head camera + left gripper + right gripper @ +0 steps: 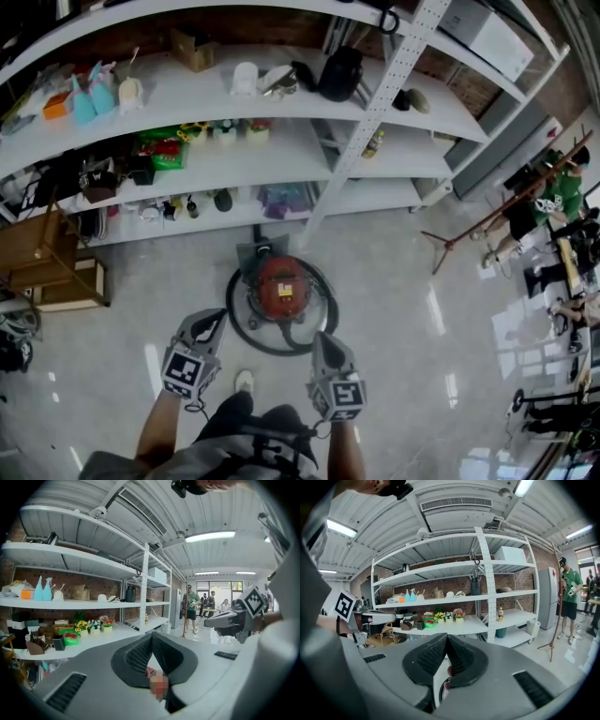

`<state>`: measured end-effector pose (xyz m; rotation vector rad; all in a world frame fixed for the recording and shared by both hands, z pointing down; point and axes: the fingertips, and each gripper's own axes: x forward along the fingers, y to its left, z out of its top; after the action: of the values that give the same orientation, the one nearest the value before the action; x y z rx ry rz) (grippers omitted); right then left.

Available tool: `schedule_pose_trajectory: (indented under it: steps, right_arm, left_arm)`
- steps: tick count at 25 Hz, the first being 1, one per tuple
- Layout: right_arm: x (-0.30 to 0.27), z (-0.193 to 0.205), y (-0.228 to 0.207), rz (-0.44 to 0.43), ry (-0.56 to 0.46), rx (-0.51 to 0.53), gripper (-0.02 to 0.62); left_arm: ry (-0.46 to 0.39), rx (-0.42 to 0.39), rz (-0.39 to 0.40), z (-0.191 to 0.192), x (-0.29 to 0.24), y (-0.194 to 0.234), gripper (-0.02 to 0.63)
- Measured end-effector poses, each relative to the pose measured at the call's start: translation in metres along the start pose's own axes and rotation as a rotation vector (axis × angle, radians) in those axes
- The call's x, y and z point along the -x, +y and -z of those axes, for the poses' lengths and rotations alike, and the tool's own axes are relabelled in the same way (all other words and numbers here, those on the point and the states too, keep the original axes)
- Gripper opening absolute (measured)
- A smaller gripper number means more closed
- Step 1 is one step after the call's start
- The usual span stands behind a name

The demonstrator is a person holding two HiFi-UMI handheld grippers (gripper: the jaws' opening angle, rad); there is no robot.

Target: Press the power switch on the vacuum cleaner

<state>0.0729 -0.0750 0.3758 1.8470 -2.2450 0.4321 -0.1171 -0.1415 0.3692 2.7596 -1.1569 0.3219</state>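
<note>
The vacuum cleaner (pixel 281 286) is a round red canister on the floor in front of the shelves, with a black hose (pixel 246 328) looped around it. My left gripper (pixel 211 325) hangs over the hose at the canister's near left, and my right gripper (pixel 322 339) at its near right; neither touches it. Both are shut with nothing between the jaws. In the left gripper view the left gripper (pixel 151 637) shows only a red sliver of the vacuum cleaner (pixel 150 671) below its tips. The right gripper (pixel 446 637) likewise shows only a red sliver (pixel 449 671). The power switch cannot be made out.
White shelving (pixel 281 103) full of bottles, flowers and boxes stands just behind the vacuum. A wooden crate (pixel 56 272) sits at the left. A wooden stand (pixel 487 225) and people (pixel 553 197) are at the right. My shoe (pixel 244 381) is near the hose.
</note>
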Motion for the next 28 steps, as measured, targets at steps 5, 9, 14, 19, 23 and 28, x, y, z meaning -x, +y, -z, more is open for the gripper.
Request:
schedule_pose_trajectory:
  steps: [5, 9, 14, 19, 23, 28]
  right_arm:
    - [-0.018, 0.006, -0.002, -0.012, 0.018, -0.013, 0.009]
    - [-0.031, 0.005, -0.009, -0.031, 0.011, 0.001, 0.009]
    - [-0.043, 0.015, -0.022, -0.058, 0.034, 0.003, 0.009]
    - [-0.056, 0.032, -0.035, -0.072, 0.049, 0.01, 0.009]
    - [-0.066, 0.044, -0.043, -0.086, 0.056, 0.0, 0.009]
    - [-0.078, 0.064, -0.053, -0.071, 0.081, 0.003, 0.009]
  left_arm:
    - [0.002, 0.006, -0.002, 0.005, -0.012, 0.009, 0.008]
    - [0.004, 0.009, -0.012, 0.008, -0.021, 0.012, 0.008]
    - [0.039, -0.024, -0.012, 0.022, -0.033, 0.006, 0.008]
    - [0.053, -0.02, -0.024, 0.037, -0.043, 0.002, 0.008]
    - [0.065, -0.022, -0.034, 0.051, -0.051, 0.001, 0.008]
    - [0.081, 0.005, -0.025, 0.073, -0.061, -0.001, 0.008]
